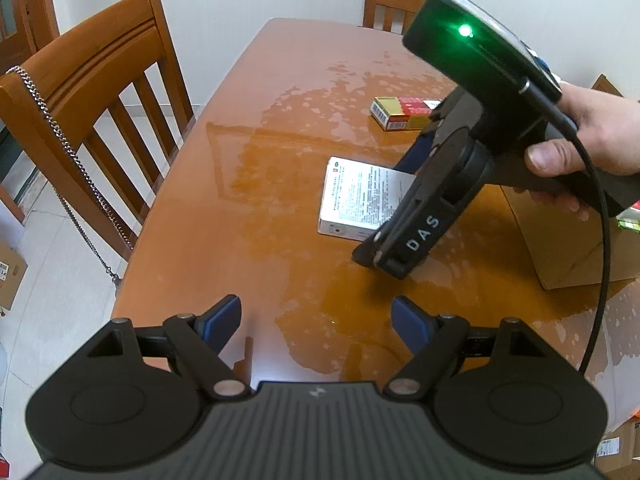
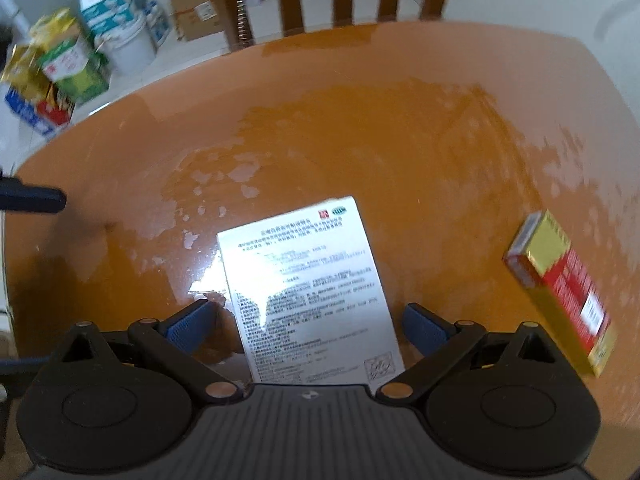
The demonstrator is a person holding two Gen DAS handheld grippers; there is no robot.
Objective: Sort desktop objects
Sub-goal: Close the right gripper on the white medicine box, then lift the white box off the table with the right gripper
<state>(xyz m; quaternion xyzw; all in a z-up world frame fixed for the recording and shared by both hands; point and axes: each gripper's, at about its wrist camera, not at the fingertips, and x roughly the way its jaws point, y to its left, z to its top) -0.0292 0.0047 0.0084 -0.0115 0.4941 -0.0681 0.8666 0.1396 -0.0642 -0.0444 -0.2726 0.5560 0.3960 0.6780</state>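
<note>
A flat white box (image 2: 308, 292) printed with small text lies on the orange table (image 2: 360, 140). My right gripper (image 2: 310, 322) points steeply down over it, open, its blue pads (image 2: 188, 324) standing on either side of the box's near end with gaps to the box. In the left wrist view the same white box (image 1: 356, 196) lies mid-table, partly hidden behind the right gripper (image 1: 384, 254), which a hand (image 1: 592, 132) holds. A gold and red box (image 2: 560, 292) lies to the right, also seen as the gold and red box (image 1: 404, 114) farther back. My left gripper (image 1: 318, 324) hangs open over bare table.
A brown cardboard box (image 1: 560, 240) stands at the table's right side. Wooden chairs (image 1: 100, 92) stand at the left and far edges, a metal chain (image 1: 60, 148) draped over the left one. Cartons and a bucket (image 2: 128, 44) sit on the floor beyond the table.
</note>
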